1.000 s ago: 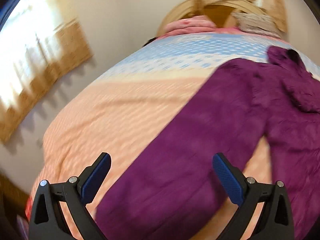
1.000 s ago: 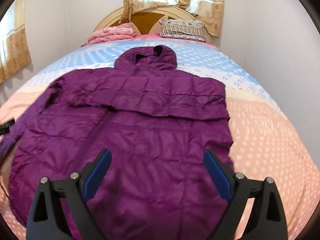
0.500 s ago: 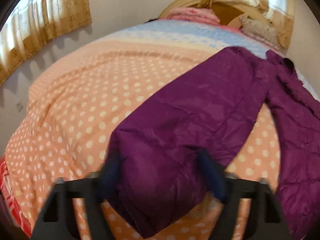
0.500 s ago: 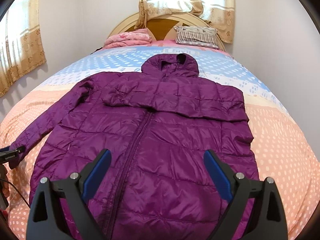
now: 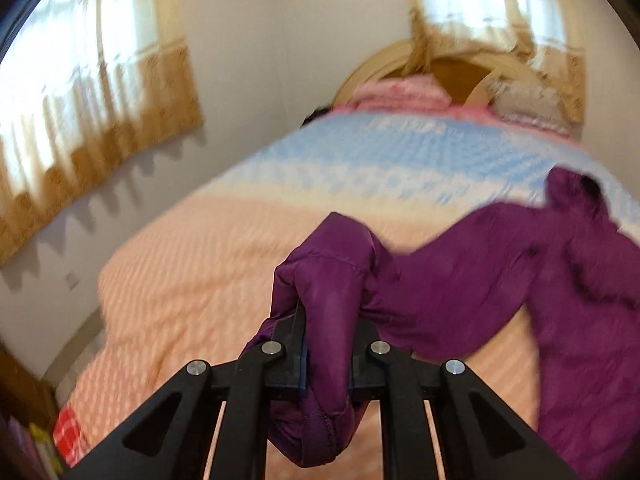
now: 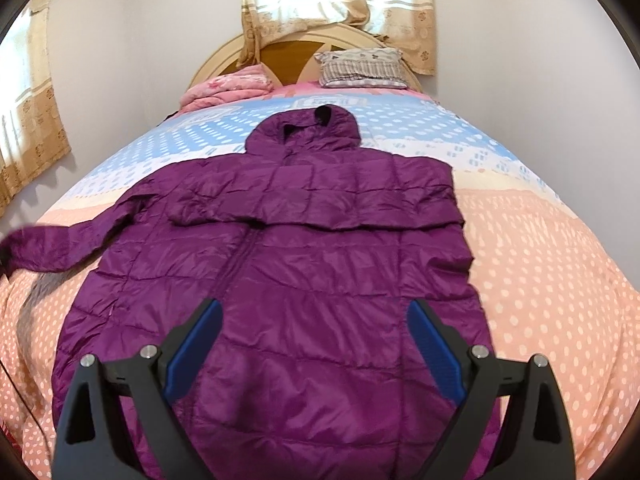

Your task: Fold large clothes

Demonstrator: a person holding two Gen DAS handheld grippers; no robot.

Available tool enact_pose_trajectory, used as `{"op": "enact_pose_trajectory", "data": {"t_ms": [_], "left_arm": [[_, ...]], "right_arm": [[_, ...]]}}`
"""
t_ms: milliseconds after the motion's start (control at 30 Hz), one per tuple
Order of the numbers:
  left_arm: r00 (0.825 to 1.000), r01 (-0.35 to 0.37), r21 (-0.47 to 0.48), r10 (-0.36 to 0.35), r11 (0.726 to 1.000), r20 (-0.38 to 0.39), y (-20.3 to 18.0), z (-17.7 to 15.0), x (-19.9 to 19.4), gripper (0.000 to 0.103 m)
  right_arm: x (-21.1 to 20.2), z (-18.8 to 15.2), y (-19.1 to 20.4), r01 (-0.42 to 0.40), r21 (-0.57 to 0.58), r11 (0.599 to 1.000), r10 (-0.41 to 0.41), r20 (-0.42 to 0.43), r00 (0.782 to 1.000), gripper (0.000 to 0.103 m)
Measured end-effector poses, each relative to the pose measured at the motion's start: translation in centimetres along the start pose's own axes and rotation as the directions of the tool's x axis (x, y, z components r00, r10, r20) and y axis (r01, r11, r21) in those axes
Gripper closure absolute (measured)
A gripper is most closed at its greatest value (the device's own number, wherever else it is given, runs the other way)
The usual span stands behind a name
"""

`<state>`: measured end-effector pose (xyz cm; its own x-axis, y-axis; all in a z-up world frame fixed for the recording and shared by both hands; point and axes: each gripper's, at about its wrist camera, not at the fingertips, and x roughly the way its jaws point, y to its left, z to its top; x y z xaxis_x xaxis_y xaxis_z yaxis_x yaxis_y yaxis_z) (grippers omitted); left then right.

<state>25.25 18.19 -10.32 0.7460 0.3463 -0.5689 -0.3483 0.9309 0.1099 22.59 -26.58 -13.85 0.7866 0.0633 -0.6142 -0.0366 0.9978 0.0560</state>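
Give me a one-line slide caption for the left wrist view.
Left gripper, jaws just closed, pinches the purple jacket's sleeve cuff above the polka-dot bed cover.

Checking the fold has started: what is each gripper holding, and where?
The left gripper is clamped on the cuff end of the purple jacket's sleeve. The right gripper holds nothing, jaws open.

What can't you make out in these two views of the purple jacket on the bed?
- Left gripper pads, left wrist view: buried in the sleeve cuff.
- Bedspread pattern, left wrist view: smeared by motion blur.
- Jacket hem, right wrist view: behind the right gripper and bottom edge.
- Cuff end, right wrist view: cut off at left edge.
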Motion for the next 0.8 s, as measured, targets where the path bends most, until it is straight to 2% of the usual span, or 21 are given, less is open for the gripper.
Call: {"op": "enact_pose_trajectory", "data": {"t_ms": [67,200,333,433,467,533,567,600,667,733,767,800], "left_arm": [[0.998,0.039,0.043,-0.042,0.998,0.052,-3.1,2.2,-1.1,0.091],[0.986,0.114,0.143,-0.13,0.983,0.104,-10.1,4.1,-2.6,0.091],[0.969,0.193,0.227,-0.221,0.954,0.107,-17.3,3.9,-3.5,0.091],[0.95,0.26,0.279,-0.296,0.924,0.095,-22.5,2.9,-4.3,0.089],[0.937,0.295,0.299,-0.336,0.907,0.094,-24.5,2.4,-4.6,0.086],[0.921,0.332,0.338,-0.38,0.881,0.085,-27.3,1.9,-5.4,0.064],[0.913,0.344,0.35,-0.398,0.872,0.093,-28.4,1.7,-5.8,0.034],[0.903,0.348,0.355,-0.412,0.868,0.121,-29.1,1.4,-6.4,0.01],[0.878,0.345,0.35,-0.431,0.871,0.208,-29.5,1.1,-8.0,0.005],[0.857,0.386,0.353,-0.472,0.852,0.204,-29.0,1.4,-8.4,0.004],[0.853,0.402,0.349,-0.485,0.846,0.193,-28.7,1.7,-8.3,0.004],[0.862,0.389,0.34,-0.468,0.856,0.193,-28.1,1.8,-7.8,0.004]], "right_arm": [[0.1,0.3,-0.9,0.016,0.006,1.0,-0.016,0.001,1.0,0.007],[0.1,0.8,-3.2,0.047,0.034,0.998,-0.047,0.01,0.999,0.007],[0.2,0.9,-5.7,0.07,0.074,0.995,-0.07,0.007,0.998,0.007],[0.3,0.8,-7.1,0.087,0.097,0.991,-0.087,-0.002,0.996,0.007],[0.4,0.8,-7.5,0.09,0.102,0.991,-0.09,-0.005,0.996,0.007],[0.6,0.7,-8.2,0.097,0.111,0.989,-0.096,-0.013,0.995,0.007],[0.7,0.7,-8.5,0.1,0.115,0.988,-0.098,-0.018,0.995,0.007],[0.8,0.7,-8.7,0.099,0.118,0.988,-0.097,-0.022,0.995,0.007],[0.9,0.8,-8.9,0.102,0.119,0.988,-0.1,-0.027,0.995,0.007],[1.1,1.0,-8.9,0.106,0.114,0.988,-0.104,-0.028,0.994,0.007],[1.3,1.1,-8.8,0.106,0.111,0.988,-0.103,-0.03,0.994,0.007],[1.4,1.2,-8.7,0.107,0.111,0.988,-0.104,-0.031,0.994,0.007]]}}
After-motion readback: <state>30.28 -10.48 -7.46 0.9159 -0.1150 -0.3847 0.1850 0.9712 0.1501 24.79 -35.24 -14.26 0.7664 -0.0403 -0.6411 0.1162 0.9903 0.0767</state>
